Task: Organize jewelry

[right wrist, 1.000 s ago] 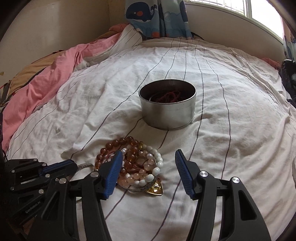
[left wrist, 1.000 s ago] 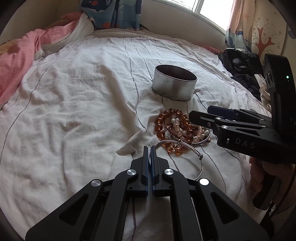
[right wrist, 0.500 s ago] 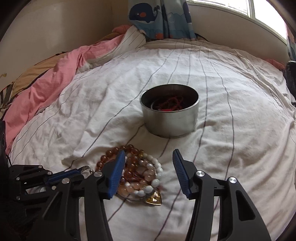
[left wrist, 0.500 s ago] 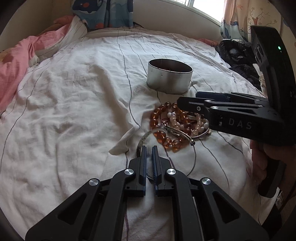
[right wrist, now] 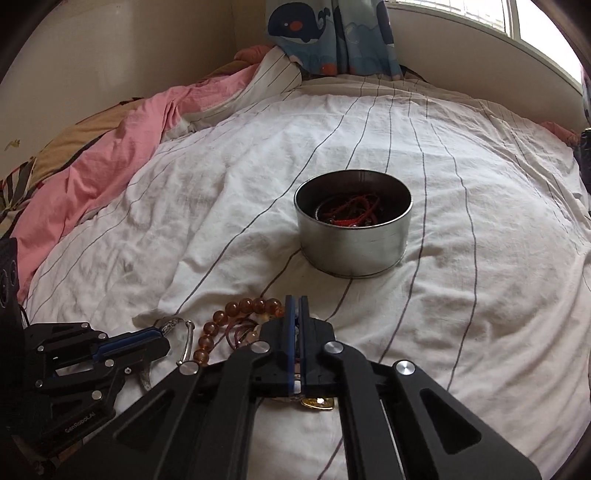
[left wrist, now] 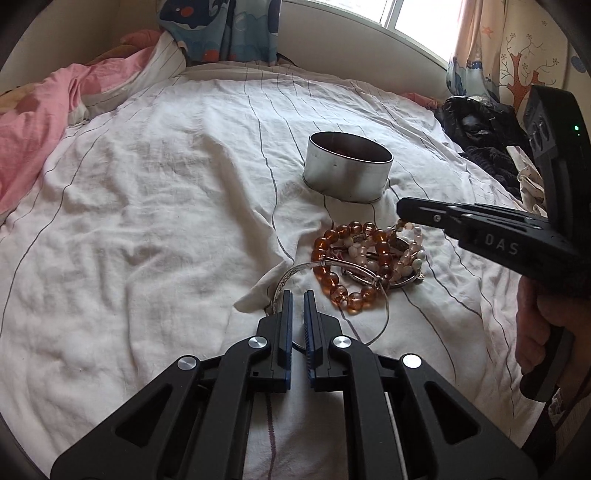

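Observation:
A pile of bracelets lies on the white striped sheet in front of a round metal tin (left wrist: pixel 347 173) (right wrist: pixel 354 240) that holds red cords (right wrist: pixel 351 210). In the pile are an amber bead bracelet (left wrist: pixel 325 254) (right wrist: pixel 243 306), a pale bead bracelet (left wrist: pixel 406 254) and a thin silver bangle (left wrist: pixel 382 295) (right wrist: pixel 188 343). My left gripper (left wrist: pixel 297 295) (right wrist: pixel 166 334) is shut on the bangle's wire at the pile's near left. My right gripper (right wrist: pixel 294 300) (left wrist: pixel 402 210) is shut over the pile's far side, with pale beads between its pads. A gold pendant (right wrist: pixel 317 402) shows under it.
A pink blanket (left wrist: pixel 33 122) (right wrist: pixel 110 155) is bunched along the left of the bed. Dark clothes (left wrist: pixel 476 129) lie at the right edge. A whale-print curtain (right wrist: pixel 332 33) and the wall close off the far side. A person's hand (left wrist: pixel 543 325) holds the right gripper's handle.
The right gripper's jaws have gone from wide apart over the bead pile to shut on the pale beads. The left gripper keeps its hold on the bangle.

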{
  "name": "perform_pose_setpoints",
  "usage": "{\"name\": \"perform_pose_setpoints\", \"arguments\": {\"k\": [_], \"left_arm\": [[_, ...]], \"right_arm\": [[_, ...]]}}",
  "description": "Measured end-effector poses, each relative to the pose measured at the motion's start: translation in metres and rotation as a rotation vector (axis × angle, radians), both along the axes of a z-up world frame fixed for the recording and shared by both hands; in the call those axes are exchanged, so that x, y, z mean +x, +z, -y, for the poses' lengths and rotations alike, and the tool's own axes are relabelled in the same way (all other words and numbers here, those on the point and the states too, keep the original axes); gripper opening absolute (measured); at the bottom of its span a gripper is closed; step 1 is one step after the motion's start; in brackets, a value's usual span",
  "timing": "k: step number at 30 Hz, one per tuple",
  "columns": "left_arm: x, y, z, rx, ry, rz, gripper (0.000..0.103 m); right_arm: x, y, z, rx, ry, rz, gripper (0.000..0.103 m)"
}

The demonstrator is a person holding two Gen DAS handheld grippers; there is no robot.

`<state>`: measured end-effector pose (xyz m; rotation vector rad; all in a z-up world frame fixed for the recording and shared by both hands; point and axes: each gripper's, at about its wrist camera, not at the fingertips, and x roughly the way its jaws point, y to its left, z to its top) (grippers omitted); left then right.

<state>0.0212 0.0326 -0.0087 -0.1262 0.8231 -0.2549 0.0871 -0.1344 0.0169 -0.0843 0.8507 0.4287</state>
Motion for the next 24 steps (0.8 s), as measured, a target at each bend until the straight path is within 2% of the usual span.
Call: {"name": "perform_pose_setpoints", "arguments": {"k": [4,5,6,7,8,10,13,14,16,18,20,24], "left_arm": [[-0.002,0.002,-0.002,0.006,0.014,0.009,0.008],[-0.002,0.002,-0.002,0.005,0.015,0.011,0.008],[-0.004,0.004,-0.002,0.008,0.018,0.018,0.008],[-0.005,0.005,-0.002,0.009,0.021,0.029,0.009],[-0.006,0.006,-0.002,0.009,0.021,0.033,0.01],[-0.005,0.007,-0.003,0.009,0.025,0.033,0.01],[-0.004,0.005,-0.002,0.02,0.027,0.025,0.01],[-0.004,0.006,-0.003,0.02,0.037,0.029,0.012],[-0.005,0.008,-0.008,0.023,0.075,0.049,0.018],[-0.004,0.009,-0.012,0.004,0.09,0.052,0.024],[-0.003,0.007,-0.011,0.011,0.079,0.039,0.024],[0.0,0.0,-0.002,0.053,0.048,0.015,0.024]], "right_arm": [[-0.006,0.002,0.016,0.04,-0.03,-0.018,0.003],[-0.005,0.001,0.017,0.06,-0.018,-0.026,0.009],[-0.004,0.0,0.016,0.063,-0.01,-0.031,0.023],[-0.004,0.001,0.013,0.065,-0.005,-0.024,0.052],[-0.006,0.003,0.011,0.078,0.008,-0.011,0.055],[-0.006,0.004,0.002,0.065,0.039,-0.007,0.055],[0.0,-0.004,-0.008,-0.015,0.03,-0.019,0.047],[0.002,-0.008,-0.007,-0.041,0.012,-0.028,0.046],[0.005,-0.016,0.003,-0.024,-0.026,-0.065,0.044],[0.007,-0.022,0.012,-0.016,-0.051,-0.092,0.031],[0.007,-0.021,0.018,0.014,-0.056,-0.092,0.011],[-0.005,-0.005,0.022,0.059,-0.056,-0.033,0.008]]}}
